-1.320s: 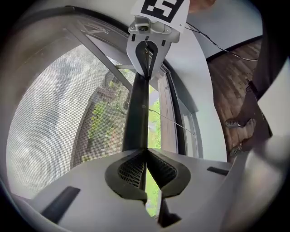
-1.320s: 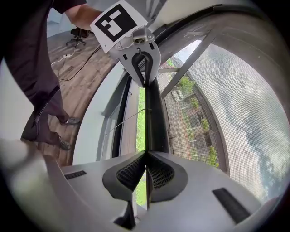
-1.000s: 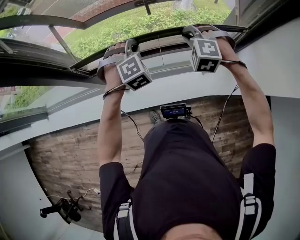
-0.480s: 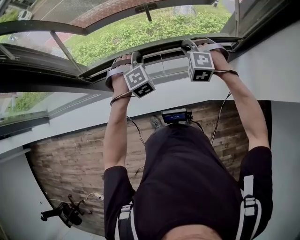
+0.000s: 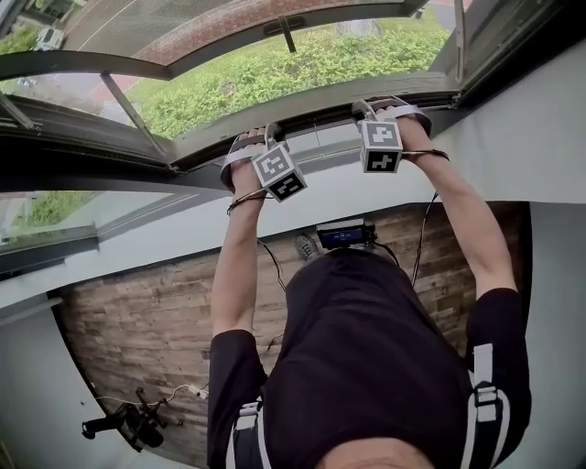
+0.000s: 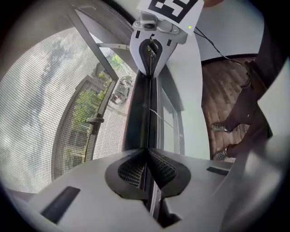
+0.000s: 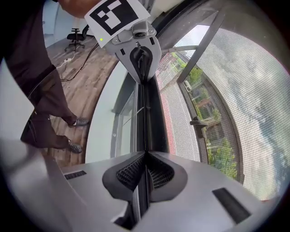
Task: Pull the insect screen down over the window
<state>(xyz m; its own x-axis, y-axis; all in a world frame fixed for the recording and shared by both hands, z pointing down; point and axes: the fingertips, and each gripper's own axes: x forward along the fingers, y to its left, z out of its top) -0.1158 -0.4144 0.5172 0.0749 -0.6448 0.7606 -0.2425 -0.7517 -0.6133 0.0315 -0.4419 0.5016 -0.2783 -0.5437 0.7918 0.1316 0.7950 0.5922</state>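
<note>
The insect screen's grey mesh [image 5: 183,23] spans the window opening above its dark pull bar [image 5: 316,105]. Both hands reach up to that bar. My left gripper [image 5: 256,137] is shut on the bar's thin edge [image 6: 141,113], its pads pressed together around it, with the mesh [image 6: 50,104] to the left. My right gripper [image 5: 371,108] is shut on the same bar [image 7: 147,118] further along, with the mesh [image 7: 247,104] to the right. Each gripper view shows the other gripper clamped at the bar's far end: the right gripper [image 6: 152,43] and the left gripper [image 7: 138,52].
An opened window sash [image 5: 82,101] juts out at the left. The white sill and wall [image 5: 137,229] lie below the bar, over a wooden floor [image 5: 119,311] with an office chair [image 5: 124,421] and cables. A window handle [image 7: 199,122] shows through the mesh.
Both grippers and the pull bar have come down toward the sill, and more of the opening is behind mesh. Both grips stayed shut.
</note>
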